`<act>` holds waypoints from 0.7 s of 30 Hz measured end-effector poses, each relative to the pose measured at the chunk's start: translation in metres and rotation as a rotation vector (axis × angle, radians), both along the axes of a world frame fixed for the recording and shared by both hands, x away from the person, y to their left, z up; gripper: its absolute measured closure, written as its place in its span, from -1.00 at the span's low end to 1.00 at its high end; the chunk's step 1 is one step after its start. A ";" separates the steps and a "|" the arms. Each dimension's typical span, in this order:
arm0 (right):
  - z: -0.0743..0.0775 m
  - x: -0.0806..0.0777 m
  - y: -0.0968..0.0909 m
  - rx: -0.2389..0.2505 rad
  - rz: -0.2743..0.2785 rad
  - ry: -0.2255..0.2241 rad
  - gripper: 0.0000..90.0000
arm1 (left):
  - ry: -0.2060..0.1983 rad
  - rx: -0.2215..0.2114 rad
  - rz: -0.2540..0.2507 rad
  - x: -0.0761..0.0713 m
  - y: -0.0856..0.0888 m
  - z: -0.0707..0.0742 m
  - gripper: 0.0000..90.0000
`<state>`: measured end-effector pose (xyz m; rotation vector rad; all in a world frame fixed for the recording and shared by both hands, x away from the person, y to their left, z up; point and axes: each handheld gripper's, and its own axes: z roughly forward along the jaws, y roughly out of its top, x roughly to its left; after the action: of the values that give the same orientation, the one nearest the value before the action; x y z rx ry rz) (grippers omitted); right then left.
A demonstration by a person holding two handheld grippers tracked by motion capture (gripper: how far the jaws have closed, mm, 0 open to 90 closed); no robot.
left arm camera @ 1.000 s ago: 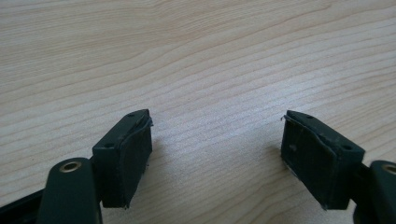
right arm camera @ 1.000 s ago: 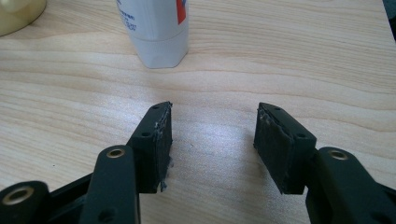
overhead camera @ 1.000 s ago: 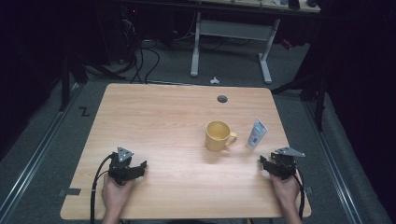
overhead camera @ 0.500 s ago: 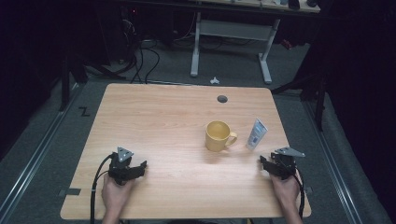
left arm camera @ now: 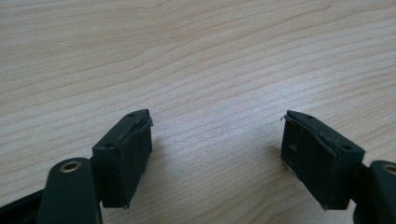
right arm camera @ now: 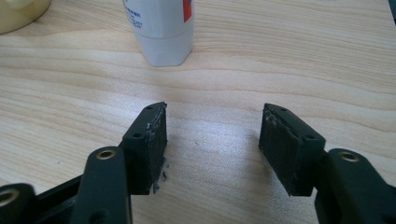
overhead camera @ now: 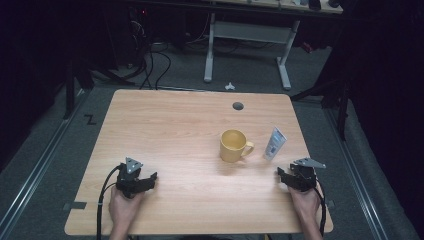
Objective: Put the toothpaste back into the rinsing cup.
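A yellow mug [overhead camera: 233, 145] stands right of the table's middle, handle to the right. Beside it a white tube [overhead camera: 274, 143] with a red and blue label stands upright on its cap. My right gripper [overhead camera: 286, 176] rests on the wood a little in front of the tube [right arm camera: 163, 32], apart from it. Its jaws [right arm camera: 212, 116] stand open and have just been opening, with bare wood between them; the mug's edge [right arm camera: 18, 11] shows at the top left. My left gripper [overhead camera: 146, 180] lies near the front left, and it too is open [left arm camera: 217, 126] over bare wood.
The wooden table [overhead camera: 175, 125] has a round cable hole [overhead camera: 238, 106] near its far edge. Cables trail from both grippers off the front edge. Beyond the table are a white desk frame [overhead camera: 247, 35] and floor cables.
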<state>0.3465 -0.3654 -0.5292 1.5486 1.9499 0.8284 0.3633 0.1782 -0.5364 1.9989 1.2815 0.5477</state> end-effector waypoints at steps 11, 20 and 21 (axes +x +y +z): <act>0.003 -0.005 0.001 0.028 0.011 -0.008 -0.15 | 0.000 0.000 0.000 0.000 0.000 0.000 -0.45; 0.009 -0.014 0.004 0.052 0.048 -0.034 -0.20 | 0.000 0.000 0.000 0.000 0.000 0.000 -0.45; 0.009 -0.015 0.005 0.051 0.056 -0.039 -0.20 | 0.000 -0.001 0.000 0.000 0.000 0.000 -0.45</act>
<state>0.3317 -0.3605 -0.5200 1.5009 1.9665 0.9311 0.3633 0.1782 -0.5365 1.9982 1.2818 0.5475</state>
